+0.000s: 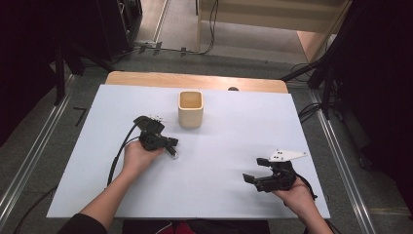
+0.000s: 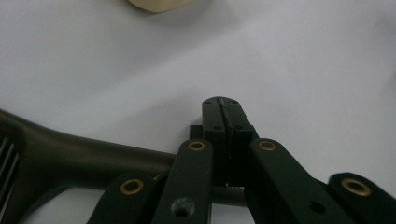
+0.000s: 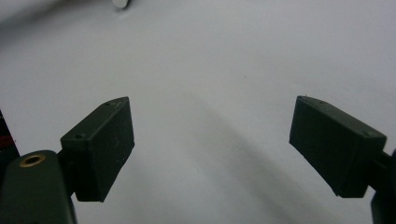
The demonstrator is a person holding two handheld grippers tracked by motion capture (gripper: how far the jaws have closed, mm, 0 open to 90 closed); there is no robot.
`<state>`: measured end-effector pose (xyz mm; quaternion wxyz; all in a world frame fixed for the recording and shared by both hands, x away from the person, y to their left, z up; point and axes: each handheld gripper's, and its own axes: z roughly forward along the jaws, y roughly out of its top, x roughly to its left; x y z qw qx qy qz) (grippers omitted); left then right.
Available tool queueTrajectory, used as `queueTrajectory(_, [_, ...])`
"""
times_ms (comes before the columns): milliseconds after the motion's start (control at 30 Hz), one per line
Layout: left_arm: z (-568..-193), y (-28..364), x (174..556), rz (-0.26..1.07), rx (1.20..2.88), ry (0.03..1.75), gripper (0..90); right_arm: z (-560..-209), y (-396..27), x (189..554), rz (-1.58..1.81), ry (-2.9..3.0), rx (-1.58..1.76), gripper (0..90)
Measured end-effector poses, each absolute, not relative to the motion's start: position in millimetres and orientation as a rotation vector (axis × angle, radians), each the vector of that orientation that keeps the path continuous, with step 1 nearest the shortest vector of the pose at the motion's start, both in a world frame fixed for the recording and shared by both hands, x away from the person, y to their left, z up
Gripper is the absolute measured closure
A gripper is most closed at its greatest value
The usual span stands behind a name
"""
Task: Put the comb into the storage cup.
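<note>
High view: left gripper [image 1: 171,146] rests low on the white table [image 1: 229,146], just short of the beige cup [image 1: 190,109]; right gripper [image 1: 258,173] sits well apart, near the front edge.

Left gripper view: both jaws pressed together, nothing visible between them; a dark handle-like bar [image 2: 93,156] crosses beneath (identity unclear).

Right gripper view: the 2 jaws stand wide apart over bare table.

Judgement: to take the cup, spread the left jaws first, then approach level at 1 wall.

Left gripper [image 1: 173,148] has its jaws pressed together, while right gripper [image 1: 252,171] stands spread wide with nothing between
</note>
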<state>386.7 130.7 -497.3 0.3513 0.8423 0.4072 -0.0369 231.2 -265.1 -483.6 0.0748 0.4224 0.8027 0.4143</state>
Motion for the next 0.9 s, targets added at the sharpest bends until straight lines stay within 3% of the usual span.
queueTrajectory(900, [-497,153,386,-0.100,2.186,1.095,90.0,-483,-266,231,1.243,2.408,1.263,12.3])
